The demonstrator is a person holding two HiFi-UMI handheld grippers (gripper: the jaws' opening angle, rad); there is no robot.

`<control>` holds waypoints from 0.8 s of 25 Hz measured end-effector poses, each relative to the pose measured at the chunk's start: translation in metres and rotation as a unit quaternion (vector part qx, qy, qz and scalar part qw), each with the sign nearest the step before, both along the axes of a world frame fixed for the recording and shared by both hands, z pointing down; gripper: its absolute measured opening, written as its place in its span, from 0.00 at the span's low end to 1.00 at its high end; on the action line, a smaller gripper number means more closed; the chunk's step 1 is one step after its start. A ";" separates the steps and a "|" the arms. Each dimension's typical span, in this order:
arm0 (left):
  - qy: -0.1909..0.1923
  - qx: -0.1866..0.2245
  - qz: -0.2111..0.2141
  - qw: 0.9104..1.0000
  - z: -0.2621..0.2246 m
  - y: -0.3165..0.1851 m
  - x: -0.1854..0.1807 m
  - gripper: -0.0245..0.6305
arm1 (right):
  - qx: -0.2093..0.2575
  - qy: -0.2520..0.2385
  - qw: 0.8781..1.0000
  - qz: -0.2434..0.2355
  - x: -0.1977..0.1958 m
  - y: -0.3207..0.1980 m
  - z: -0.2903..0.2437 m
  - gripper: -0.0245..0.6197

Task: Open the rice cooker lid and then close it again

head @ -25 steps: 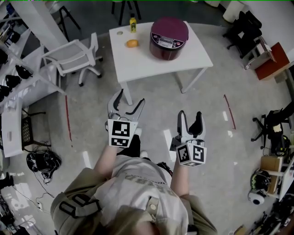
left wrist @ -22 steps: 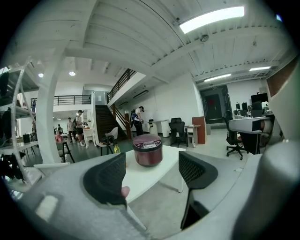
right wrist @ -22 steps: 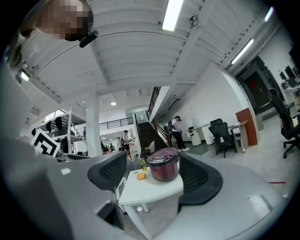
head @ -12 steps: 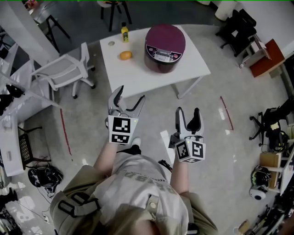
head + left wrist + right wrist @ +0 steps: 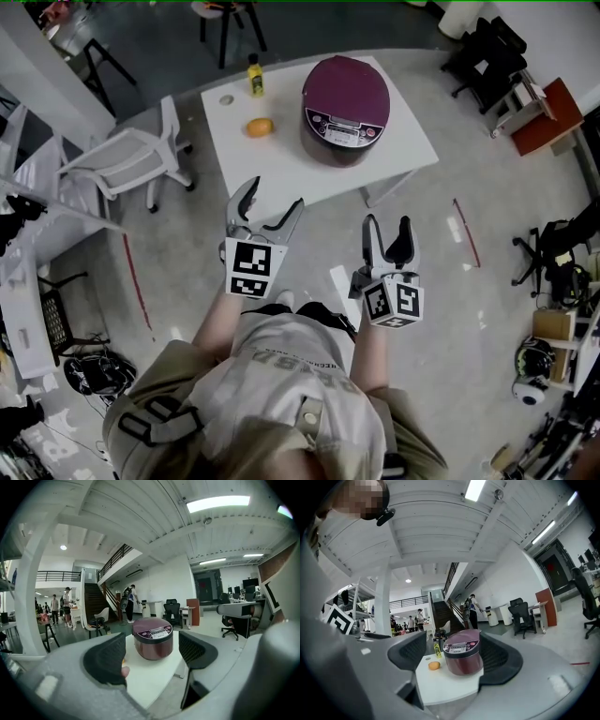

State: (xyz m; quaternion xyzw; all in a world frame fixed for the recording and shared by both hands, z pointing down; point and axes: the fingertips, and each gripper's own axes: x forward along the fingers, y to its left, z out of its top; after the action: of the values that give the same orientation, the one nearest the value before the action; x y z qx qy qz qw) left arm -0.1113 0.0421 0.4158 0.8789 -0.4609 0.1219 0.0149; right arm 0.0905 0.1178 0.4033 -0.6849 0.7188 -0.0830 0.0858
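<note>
While the left gripper (image 5: pixel 272 199) and right gripper (image 5: pixel 387 230) hang short of the tabletop (image 5: pixel 309 173), head view has the rice cooker (image 5: pixel 346 108) on its right half, lid (image 5: pixel 347 86) down, orange (image 5: pixel 260 127) and bottle (image 5: pixel 254 75) to its left. Left gripper view: jaws apart, nothing between them, cooker well ahead. Right gripper view: same, jaws apart and empty, cooker well ahead.
</note>
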 end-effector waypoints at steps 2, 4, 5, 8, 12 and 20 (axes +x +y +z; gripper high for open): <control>-0.002 -0.005 0.007 1.000 0.006 -0.006 0.004 0.59 | -0.008 0.001 1.000 -0.001 0.000 -0.007 0.004 0.55; -0.005 -0.011 0.013 1.000 0.011 -0.012 0.009 0.59 | -0.014 0.002 1.000 -0.003 0.000 -0.014 0.007 0.55; -0.007 -0.014 0.015 1.000 0.014 -0.014 0.011 0.59 | -0.017 0.003 1.000 -0.004 0.000 -0.017 0.009 0.55; -0.014 -0.020 0.021 0.999 0.020 -0.023 0.018 0.59 | -0.026 0.001 1.000 -0.007 0.003 -0.027 0.014 0.55; -0.022 -0.027 0.023 0.999 0.030 -0.040 0.032 0.59 | -0.036 -0.002 0.999 -0.016 0.013 -0.048 0.023 0.55; -0.042 -0.022 0.017 0.999 0.034 -0.086 0.062 0.59 | -0.035 0.003 0.998 -0.047 0.039 -0.106 0.023 0.55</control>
State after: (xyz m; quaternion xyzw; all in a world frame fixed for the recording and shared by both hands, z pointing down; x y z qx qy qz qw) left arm -0.0489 -0.0439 0.4497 0.8803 -0.4430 0.1693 0.0129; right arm 0.1299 0.0119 0.4262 -0.6529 0.7474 -0.1100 0.0554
